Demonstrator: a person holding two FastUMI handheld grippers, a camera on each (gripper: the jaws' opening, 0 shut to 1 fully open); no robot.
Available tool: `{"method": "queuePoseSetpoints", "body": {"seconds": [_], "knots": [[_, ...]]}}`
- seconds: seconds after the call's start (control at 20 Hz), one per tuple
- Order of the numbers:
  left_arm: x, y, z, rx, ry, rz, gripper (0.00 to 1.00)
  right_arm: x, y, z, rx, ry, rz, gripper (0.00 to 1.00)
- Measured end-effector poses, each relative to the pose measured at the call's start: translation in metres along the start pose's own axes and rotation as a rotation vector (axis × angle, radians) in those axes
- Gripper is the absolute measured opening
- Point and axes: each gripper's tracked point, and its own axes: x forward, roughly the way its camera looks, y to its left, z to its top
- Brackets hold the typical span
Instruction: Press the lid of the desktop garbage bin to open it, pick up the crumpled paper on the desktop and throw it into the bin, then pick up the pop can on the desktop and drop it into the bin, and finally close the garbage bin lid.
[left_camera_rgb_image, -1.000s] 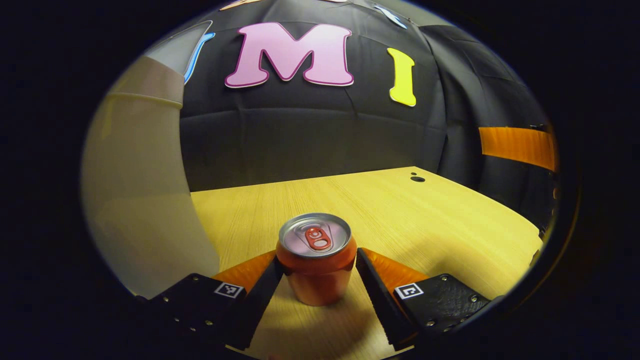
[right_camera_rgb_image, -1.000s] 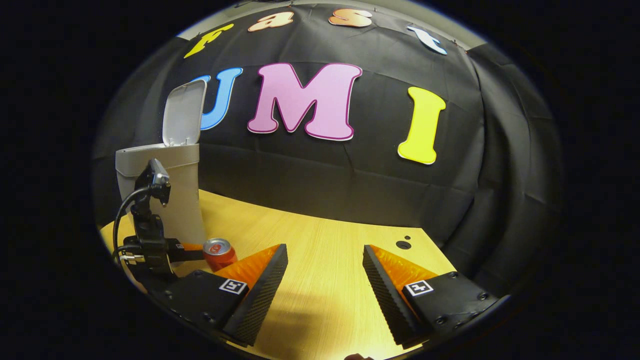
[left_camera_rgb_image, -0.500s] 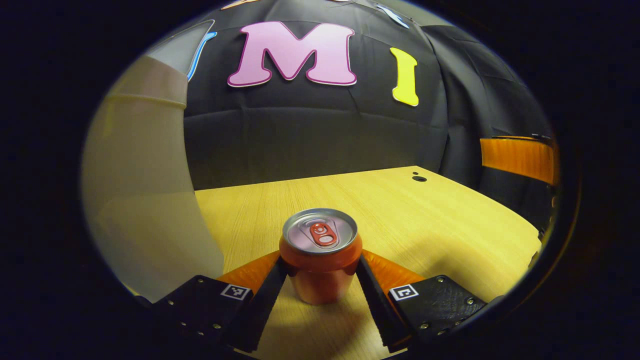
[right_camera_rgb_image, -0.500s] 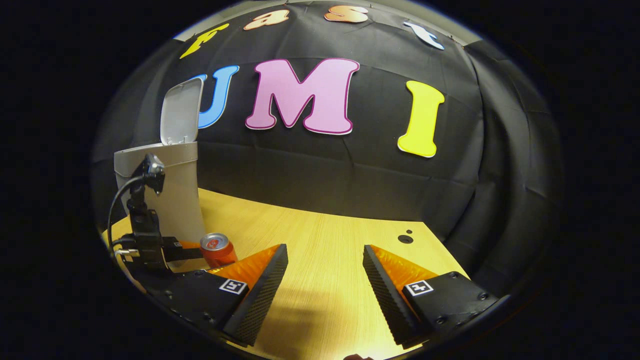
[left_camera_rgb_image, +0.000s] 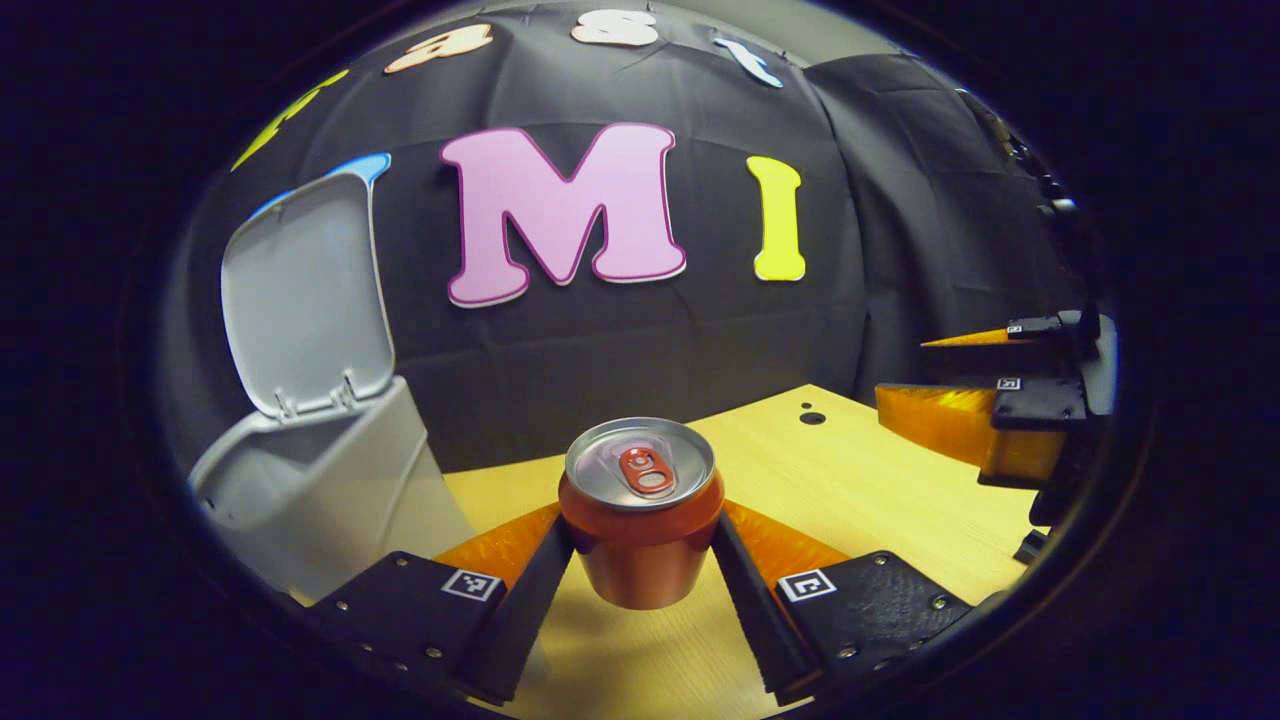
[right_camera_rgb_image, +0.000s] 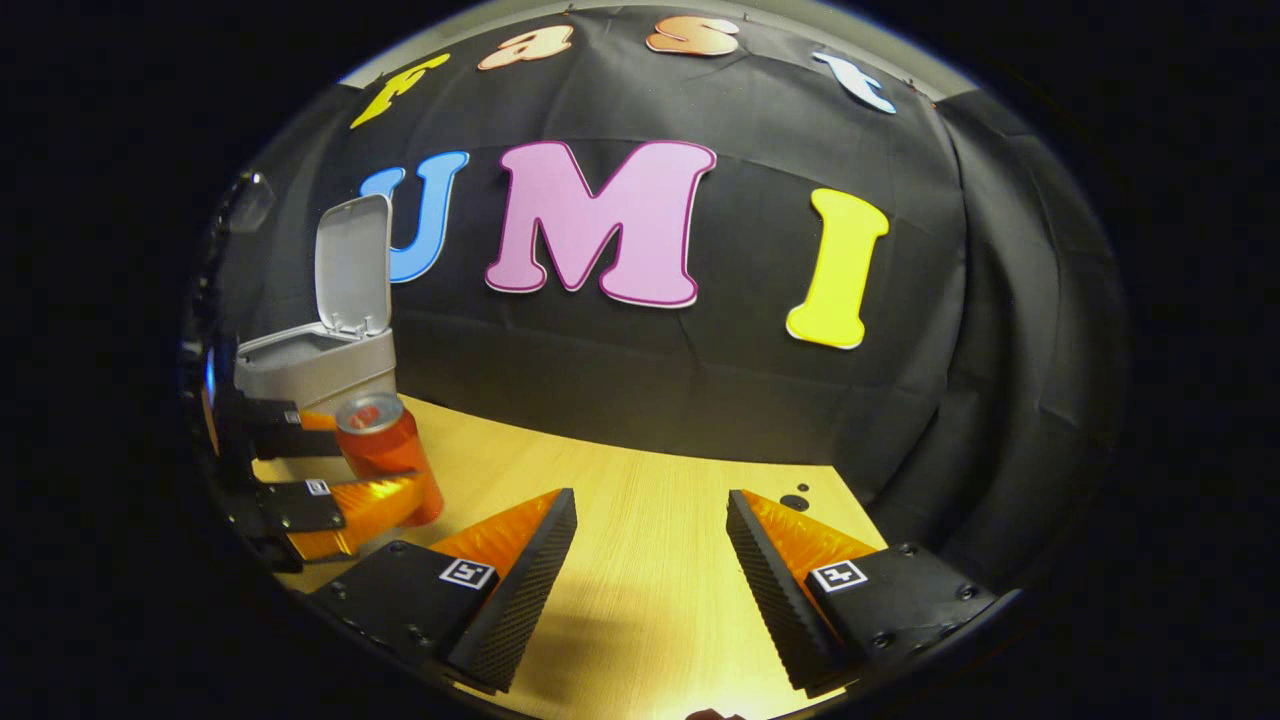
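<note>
Count: one can, one bin, one lid, two grippers.
Left gripper: jaws closed to the can's width, both fingers pressing its sides; can held upright, its base clear of the tabletop.
Can, right gripper view: gripped just right of the bin, top near rim level.
Right gripper: jaws wide open, holding and touching nothing, above bare tabletop; in the left gripper view it sits far right, well apart from the can.
Bin: left of the can, near the far wall; lid up, standing upright over the back rim.
Paper: cannot tell where it is.
</note>
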Motion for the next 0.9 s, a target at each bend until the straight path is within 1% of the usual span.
{"method": "queuePoseSetpoints", "body": {"seconds": [0.2,0.35,0.4,0.55,0.65,0.8,0.9], "knots": [[-0.03,0.029,0.059,-0.044,-0.073,0.026,0.86,-0.008,0.002,0.06,-0.011,-0.079,0.001,0.98],[-0.049,0.063,0.091,-0.065,-0.128,0.078,0.86,-0.017,0.013,0.085,-0.023,-0.099,0.015,0.98],[-0.054,0.078,0.097,-0.059,-0.137,0.106,0.85,-0.022,0.016,0.091,-0.023,-0.105,0.022,0.98],[-0.066,0.119,0.099,-0.039,-0.152,0.179,0.85,-0.037,0.032,0.105,-0.015,-0.12,0.041,0.98],[-0.073,0.147,0.092,-0.046,-0.143,0.226,0.85,-0.043,0.039,0.11,-0.019,-0.125,0.052,0.98],[-0.078,0.175,0.069,-0.101,-0.128,0.255,0.86,-0.058,0.047,0.122,-0.024,-0.153,0.058,0.98],[-0.083,0.2,0.052,-0.124,-0.111,0.298,0.85,-0.066,0.047,0.128,-0.027,-0.173,0.045,0.98]]}}
